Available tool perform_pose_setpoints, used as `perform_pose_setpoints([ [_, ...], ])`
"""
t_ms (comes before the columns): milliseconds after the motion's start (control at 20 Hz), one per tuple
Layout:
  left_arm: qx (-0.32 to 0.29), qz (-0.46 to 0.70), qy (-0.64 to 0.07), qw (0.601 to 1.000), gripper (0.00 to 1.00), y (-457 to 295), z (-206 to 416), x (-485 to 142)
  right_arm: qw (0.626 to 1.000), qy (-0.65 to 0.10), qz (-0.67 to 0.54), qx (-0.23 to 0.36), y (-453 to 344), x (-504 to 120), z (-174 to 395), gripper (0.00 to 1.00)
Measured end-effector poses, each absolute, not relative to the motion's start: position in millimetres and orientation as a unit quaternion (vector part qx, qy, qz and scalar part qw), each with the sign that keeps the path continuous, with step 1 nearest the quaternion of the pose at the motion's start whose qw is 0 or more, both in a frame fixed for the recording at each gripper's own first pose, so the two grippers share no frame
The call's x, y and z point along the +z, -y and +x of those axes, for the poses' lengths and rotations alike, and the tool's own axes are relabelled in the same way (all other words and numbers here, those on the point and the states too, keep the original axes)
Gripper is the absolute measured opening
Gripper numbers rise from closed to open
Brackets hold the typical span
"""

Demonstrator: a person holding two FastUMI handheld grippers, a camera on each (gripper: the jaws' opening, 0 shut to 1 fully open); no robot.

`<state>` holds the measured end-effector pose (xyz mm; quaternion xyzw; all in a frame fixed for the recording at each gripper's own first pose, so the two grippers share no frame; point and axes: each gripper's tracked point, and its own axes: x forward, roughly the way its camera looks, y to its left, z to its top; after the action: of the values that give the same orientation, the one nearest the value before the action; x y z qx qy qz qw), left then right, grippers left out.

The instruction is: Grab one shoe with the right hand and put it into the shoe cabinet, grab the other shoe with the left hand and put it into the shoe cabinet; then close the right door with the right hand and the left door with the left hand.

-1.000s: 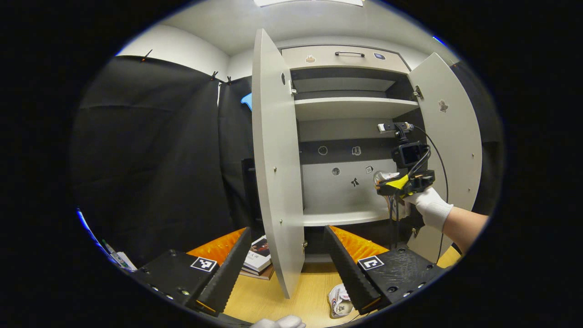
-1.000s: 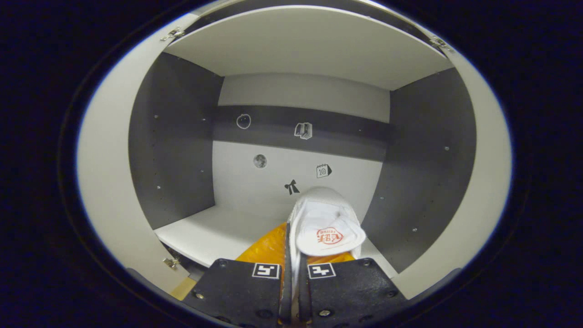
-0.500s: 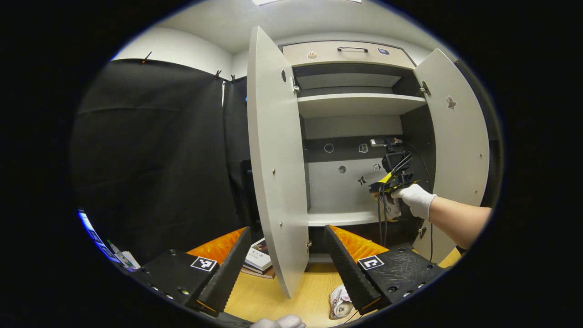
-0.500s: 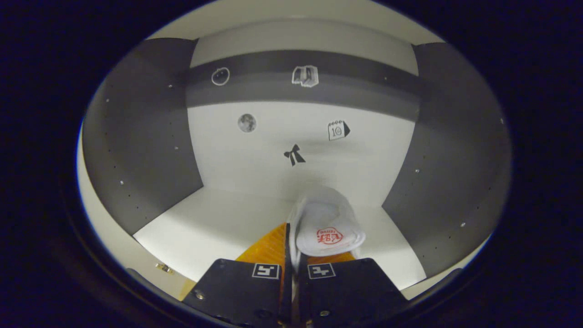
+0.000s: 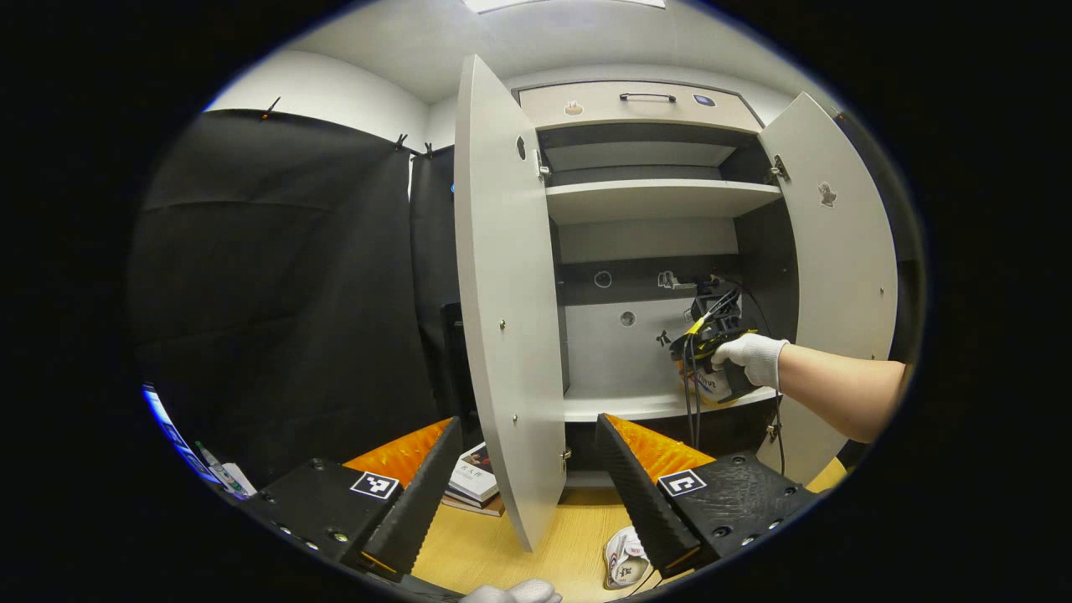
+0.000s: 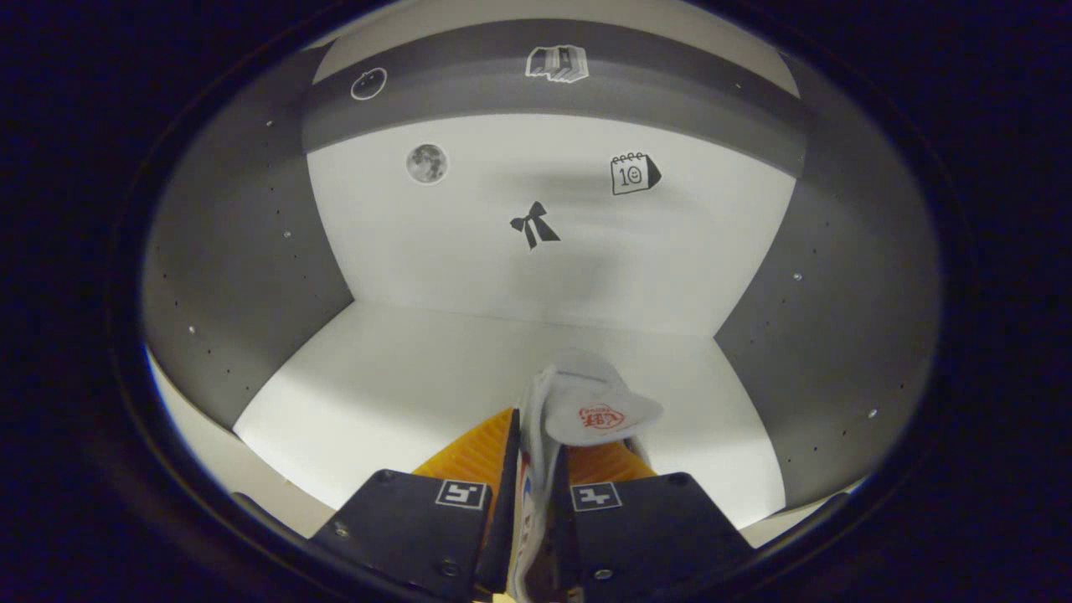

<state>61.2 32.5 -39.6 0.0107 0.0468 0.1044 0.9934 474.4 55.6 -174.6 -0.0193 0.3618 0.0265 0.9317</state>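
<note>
The white shoe [image 6: 586, 410] is pinched at its side between the two fingers of the right gripper [image 6: 536, 469], which are clamped on it. In the right gripper view the shoe sits at 6 o'clock, inside the lower compartment of the shoe cabinet [image 6: 251, 251], above the pale shelf [image 6: 402, 377]; whether its sole touches the shelf cannot be told. A red printed mark shows on its upper. On the back panel, small stickers lie at 12 o'clock: a bow [image 6: 533, 224], a moon [image 6: 426, 162] and a calendar [image 6: 634, 173].

In the left gripper view the right gripper [image 5: 708, 368], held by a gloved hand [image 5: 754, 358], is seen at 3 o'clock, reaching into the same lower compartment with the shoe under it.

The second shoe [image 5: 624, 559] lies on the wooden worktop [image 5: 486, 544] at 6 o'clock, just beside the inner finger of the left gripper [image 5: 519, 486]. That gripper's fingers stand wide apart and hold nothing.

The left door [image 5: 502, 293] stands open, edge-on between the left gripper's fingers. The right door [image 5: 837, 251] is open at 2 o'clock. A stack of books [image 5: 476, 481] lies on the worktop near the left door's foot.
</note>
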Motion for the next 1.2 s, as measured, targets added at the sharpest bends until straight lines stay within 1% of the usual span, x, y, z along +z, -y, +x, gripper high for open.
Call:
perform_pose_setpoints([
  [50, 0.105, 0.01, -0.045, 0.993, 0.96, -33, 60, -39, 0.932, -0.361, -0.021, 0.024, -55, -173, 472, 0.23],
  [100, 0.105, 0.009, -0.044, 0.993, 0.96, -34, 60, -39, 0.933, -0.358, -0.018, 0.03, -58, -168, 470, 0.31],
  [150, 0.104, 0.007, -0.043, 0.994, 1.0, -34, 60, -39, 0.933, -0.357, -0.016, 0.034, -60, -167, 465, 0.33],
  [200, 0.103, 0.006, -0.042, 0.994, 0.96, -34, 59, -38, 0.935, -0.352, -0.016, 0.04, -59, -160, 459, 0.39],
  [250, 0.103, 0.005, -0.04, 0.994, 0.96, -35, 57, -38, 0.941, -0.334, -0.014, 0.04, -59, -151, 460, 0.57],
  [300, 0.101, 0.003, -0.038, 0.994, 0.96, -36, 57, -38, 0.949, -0.313, -0.024, 0.033, -54, -137, 461, 0.58],
  [350, 0.098, 0.001, -0.037, 0.994, 0.96, -36, 56, -38, 0.955, -0.292, -0.043, 0.013, -42, -123, 459, 0.59],
  [400, 0.096, 0.001, -0.036, 0.995, 1.0, -35, 56, -38, 0.961, -0.273, -0.046, 0.007, -39, -110, 457, 0.69],
  [450, 0.094, 0.001, -0.035, 0.995, 0.96, -36, 55, -37, 0.963, -0.265, -0.051, 0.003, -37, -106, 452, 0.8],
  [550, 0.09, 0.002, -0.029, 0.996, 0.96, -37, 54, -34, 0.966, -0.257, -0.038, 0.009, -38, -97, 437, 1.0],
  [700, 0.085, 0.005, -0.025, 0.996, 0.96, -40, 53, -33, 0.97, -0.243, -0.013, 0.018, -37, -87, 411, 1.0],
  [800, 0.08, 0.012, -0.022, 0.996, 0.96, -42, 51, -33, 0.977, -0.214, -0.003, 0.013, -29, -74, 388, 1.0],
  [1050, 0.06, 0.029, -0.027, 0.997, 0.96, -44, 39, -49, 0.99, -0.14, 0.006, 0.009, -17, -42, 298, 1.0],
  [1100, 0.055, 0.03, -0.03, 0.998, 1.0, -43, 36, -52, 0.992, -0.124, 0.007, 0.011, -16, -36, 277, 1.0],
  [1150, 0.048, 0.029, -0.034, 0.998, 0.96, -41, 33, -58, 0.994, -0.108, 0.009, 0.011, -14, -31, 253, 1.0],
  [1200, 0.041, 0.03, -0.038, 0.998, 0.96, -39, 32, -65, 0.996, -0.09, 0.011, 0.01, -11, -26, 231, 1.0],
])
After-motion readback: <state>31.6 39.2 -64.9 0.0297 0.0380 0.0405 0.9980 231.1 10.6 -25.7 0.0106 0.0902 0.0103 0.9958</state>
